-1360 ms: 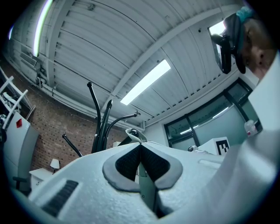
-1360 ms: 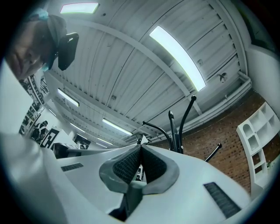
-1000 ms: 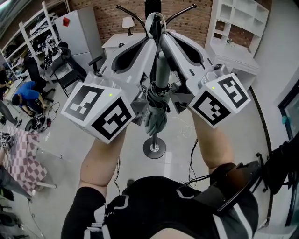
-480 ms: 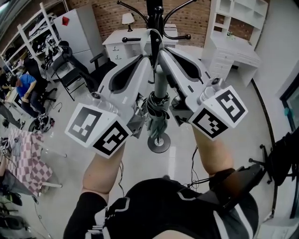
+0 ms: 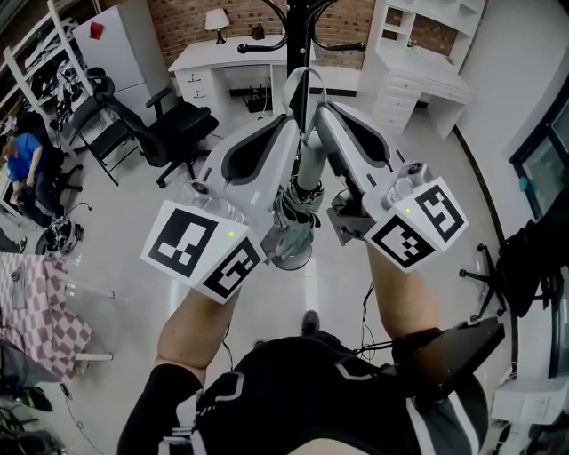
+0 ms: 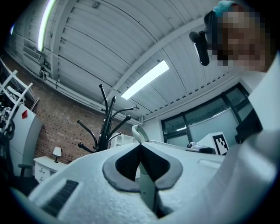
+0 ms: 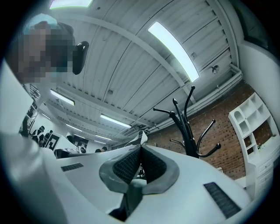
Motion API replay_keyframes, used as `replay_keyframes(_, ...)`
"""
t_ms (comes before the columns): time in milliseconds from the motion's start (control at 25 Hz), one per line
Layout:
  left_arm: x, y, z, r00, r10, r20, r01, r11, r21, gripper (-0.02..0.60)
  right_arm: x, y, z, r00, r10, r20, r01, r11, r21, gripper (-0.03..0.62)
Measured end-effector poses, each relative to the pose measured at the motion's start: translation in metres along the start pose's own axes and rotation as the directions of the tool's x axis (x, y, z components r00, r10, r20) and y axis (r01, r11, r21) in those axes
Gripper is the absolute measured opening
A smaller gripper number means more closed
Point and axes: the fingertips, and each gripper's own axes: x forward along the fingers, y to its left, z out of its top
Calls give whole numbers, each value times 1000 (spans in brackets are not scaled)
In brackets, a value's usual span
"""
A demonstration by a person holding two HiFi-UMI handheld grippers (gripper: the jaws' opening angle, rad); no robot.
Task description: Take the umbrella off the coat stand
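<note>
A folded grey umbrella hangs upright between my two raised grippers, its pale strap loop sticking up above them. My left gripper and right gripper press in from either side, both shut on the umbrella's handle. In the left gripper view the handle sits in the shut jaws of the left gripper, with the loop above them. The right gripper pinches the handle too. The black coat stand rises behind; its hooks are apart from the loop.
The stand's round base shows on the floor behind the umbrella. Black office chairs stand at the left, with a white desk behind them and a white dresser at the back right. A checked cloth lies far left.
Both grippers, still clamped on the umbrella, have come back from the stand. The hooks that framed the strap loop now sit higher and farther off.
</note>
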Motion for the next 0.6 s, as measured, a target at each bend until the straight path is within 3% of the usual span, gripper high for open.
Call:
replay_keyframes(360,-26,2,-24,998,-50,-28,48,996,-80,13,-12,16,-30,992,-100,-71,100,995,1,9)
replay_keyframes(600,-32,-3,-31,998,-28,-49,24,996,-82,12,-17,25,-34,991,-86,-102,87,996,2,9)
